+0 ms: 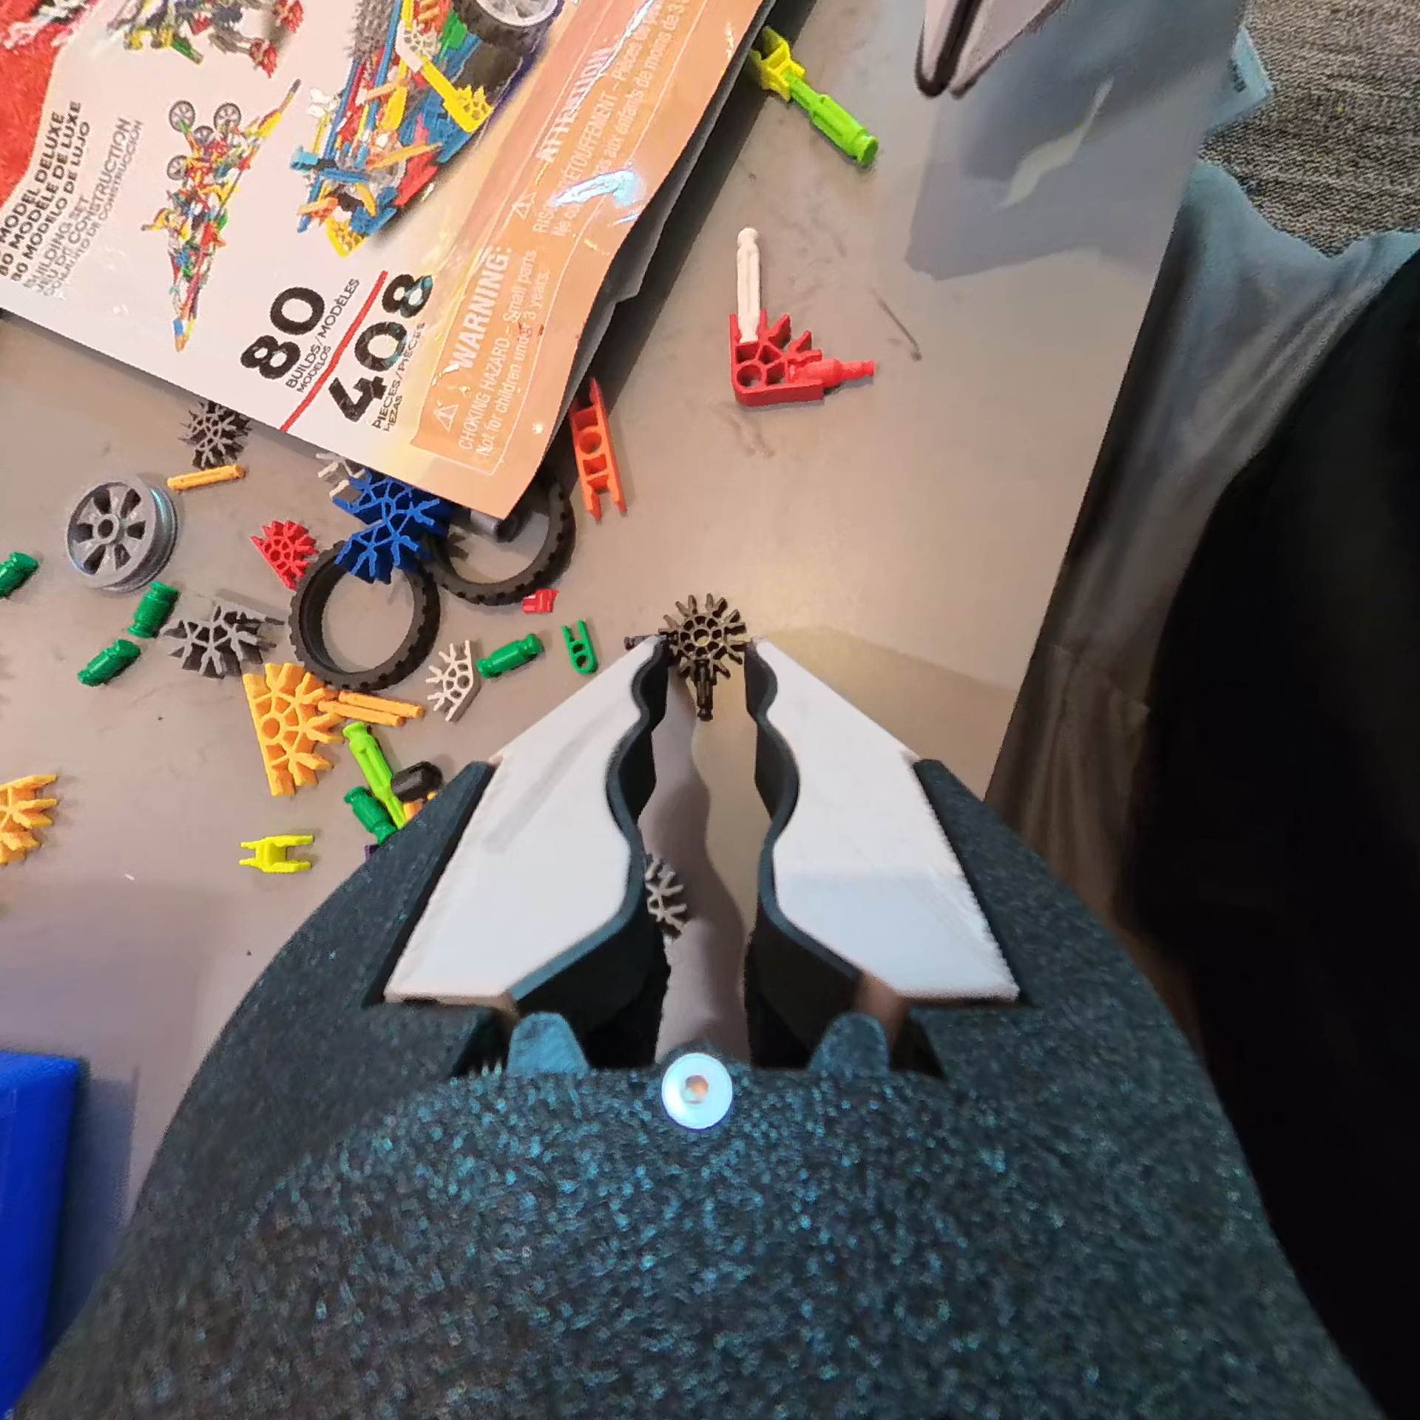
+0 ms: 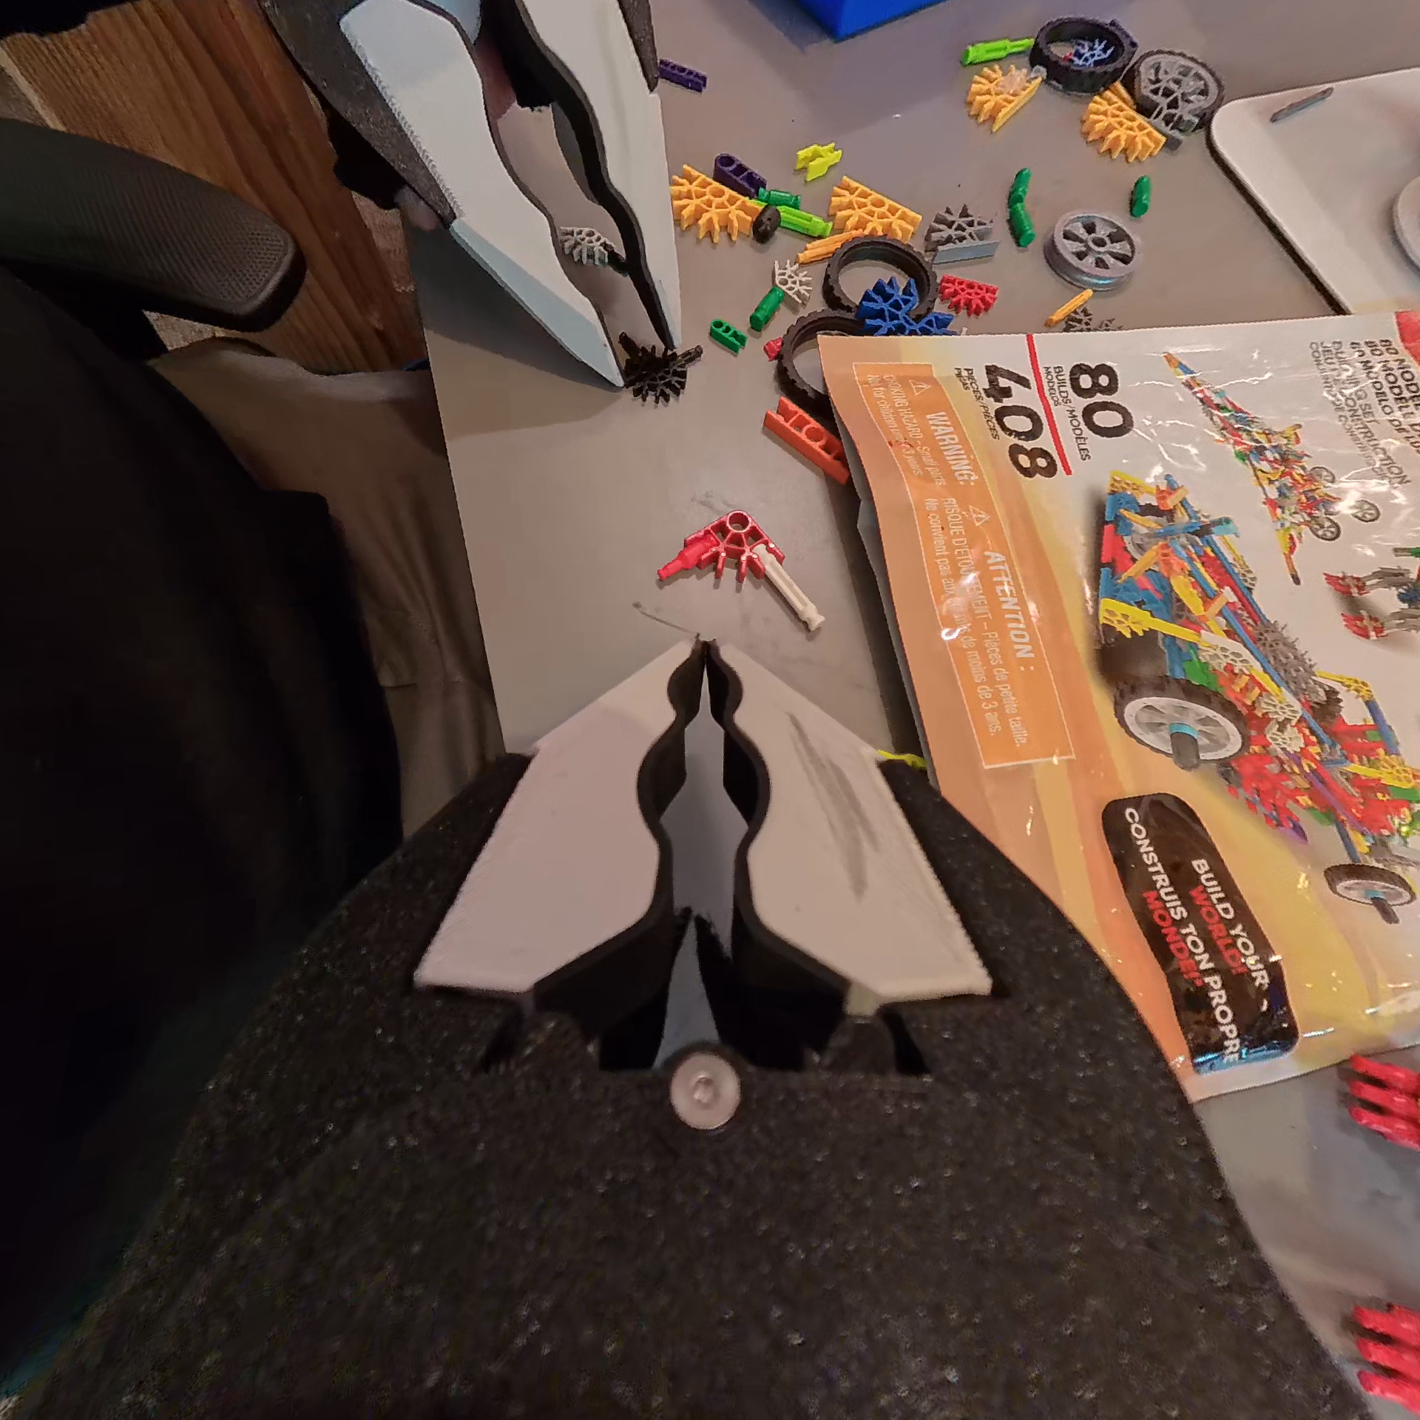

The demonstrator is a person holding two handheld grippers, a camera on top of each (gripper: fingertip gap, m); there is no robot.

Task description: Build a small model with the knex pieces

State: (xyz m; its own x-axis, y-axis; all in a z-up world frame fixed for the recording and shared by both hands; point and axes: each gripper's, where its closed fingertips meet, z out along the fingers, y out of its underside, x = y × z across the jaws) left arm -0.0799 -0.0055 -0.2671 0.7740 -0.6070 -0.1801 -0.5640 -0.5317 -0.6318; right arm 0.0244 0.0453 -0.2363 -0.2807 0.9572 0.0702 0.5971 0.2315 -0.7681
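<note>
My left gripper (image 1: 705,644) is shut on a black round spoked connector (image 1: 705,634) with a short black rod stuck in it, held at the fingertips just above the grey table (image 1: 845,538) near its edge. It also shows in the right wrist view (image 2: 649,361) with the connector (image 2: 659,374). My right gripper (image 2: 703,647) is shut and empty, with its tips low over the table. Just ahead of it lies a red corner connector (image 2: 734,547) with a white rod (image 2: 791,593) and a red rod in it; the same connector shows in the left wrist view (image 1: 772,361).
A printed plastic bag (image 2: 1152,615) (image 1: 346,192) lies flat on the table. Loose parts lie beyond it: black tyres (image 1: 365,615), a grey wheel (image 1: 115,530), yellow connectors (image 1: 288,722), green rods. A white tray (image 2: 1306,169), a blue box (image 1: 31,1191) and a chair armrest (image 2: 154,223) are nearby. There is about 12 cm between the tips of the two grippers. About 20 cm separates my left fingertips from the grey wheel (image 1: 115,530). It is also in sight in the right wrist view (image 2: 1092,247).
</note>
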